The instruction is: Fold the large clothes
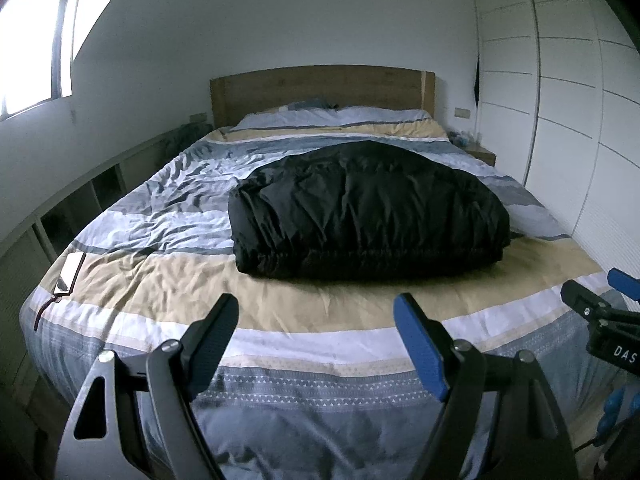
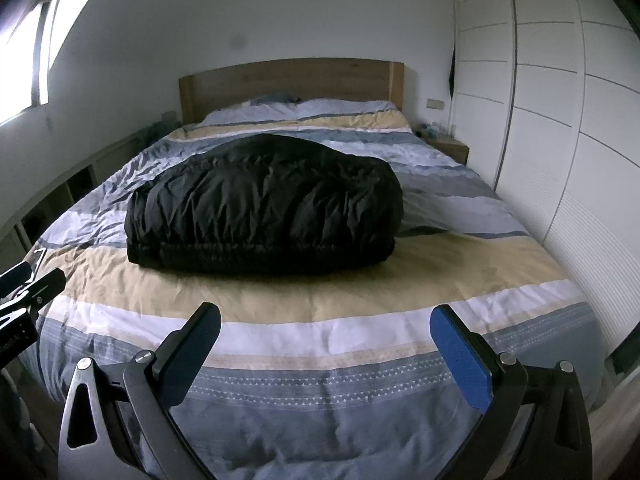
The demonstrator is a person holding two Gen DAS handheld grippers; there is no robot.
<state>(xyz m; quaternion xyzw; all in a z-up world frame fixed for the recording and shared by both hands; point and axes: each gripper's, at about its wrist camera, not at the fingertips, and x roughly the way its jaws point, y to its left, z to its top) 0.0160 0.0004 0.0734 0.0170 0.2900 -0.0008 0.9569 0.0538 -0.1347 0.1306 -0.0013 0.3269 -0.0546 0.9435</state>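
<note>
A black puffy jacket [image 1: 366,210] lies folded into a thick bundle on the striped duvet [image 1: 280,300] in the middle of the bed; it also shows in the right wrist view as the black jacket [image 2: 264,204]. My left gripper [image 1: 318,308] hovers over the foot of the bed, well short of the jacket, open and empty. My right gripper [image 2: 326,318] hangs beside it on the right, also open wide with nothing between its fingers. Each gripper's tips show at the edge of the other's view.
A phone [image 1: 71,270] with a dark cord lies on the duvet near the bed's left edge. The wooden headboard [image 1: 320,88] and pillows stand at the far end. White wardrobe doors [image 2: 560,140] run along the right, low shelving [image 1: 72,208] along the left.
</note>
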